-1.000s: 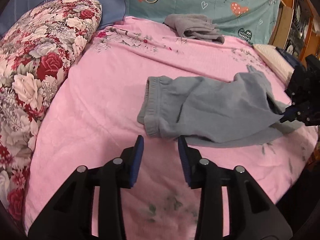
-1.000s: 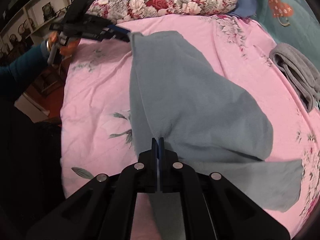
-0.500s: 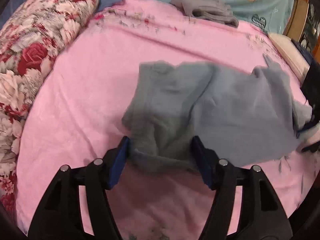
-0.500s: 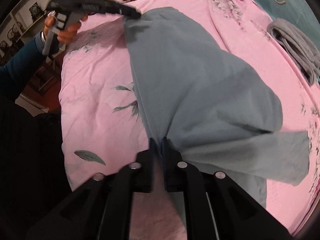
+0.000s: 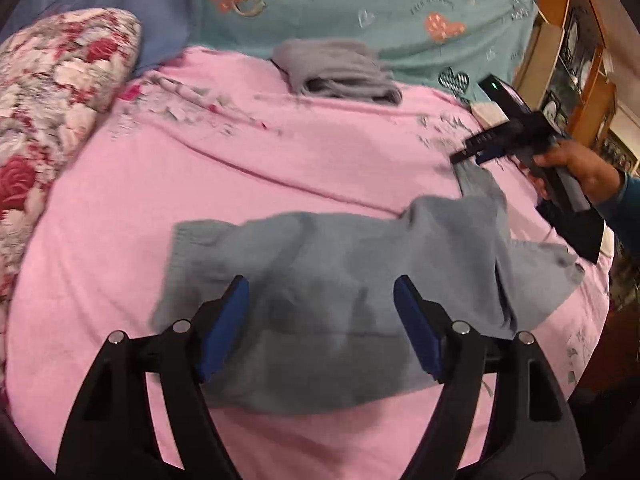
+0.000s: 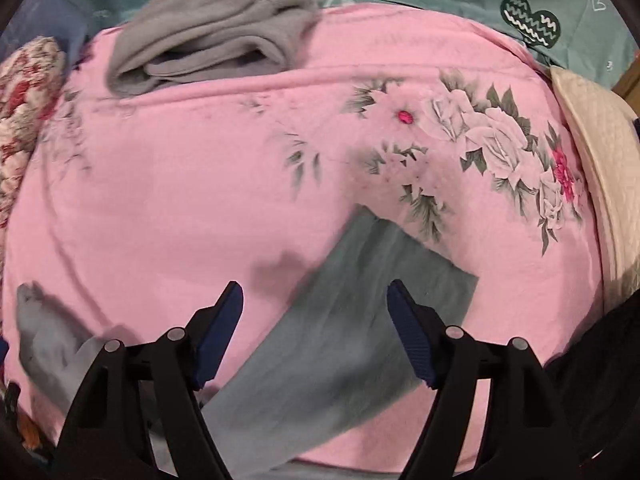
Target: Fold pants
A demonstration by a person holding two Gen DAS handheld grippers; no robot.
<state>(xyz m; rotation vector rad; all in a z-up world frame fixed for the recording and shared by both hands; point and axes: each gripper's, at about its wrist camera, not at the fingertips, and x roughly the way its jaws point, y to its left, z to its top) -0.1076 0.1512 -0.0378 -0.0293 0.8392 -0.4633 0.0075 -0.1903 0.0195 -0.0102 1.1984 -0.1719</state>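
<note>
Grey-blue pants (image 5: 340,280) lie crumpled on the pink bedspread (image 5: 240,184). My left gripper (image 5: 320,312) is open, its blue pads hanging over the waistband end with cloth between and below them, not clamped. In the left wrist view my right gripper (image 5: 468,154) shows at the far right, above a raised corner of the pants. In the right wrist view my right gripper (image 6: 314,320) is open over a pant leg (image 6: 360,320) that lies flat on the bedspread (image 6: 200,180).
A folded grey garment (image 5: 336,72) (image 6: 216,40) lies at the head of the bed against a teal pillow (image 5: 360,8). A floral pillow (image 5: 48,96) lies on the left. A cream cushion (image 6: 600,168) and wooden shelves (image 5: 568,60) are at the right.
My right gripper has opened and let go of the pant leg, and now points toward the head of the bed. My left gripper has opened wider over the waistband.
</note>
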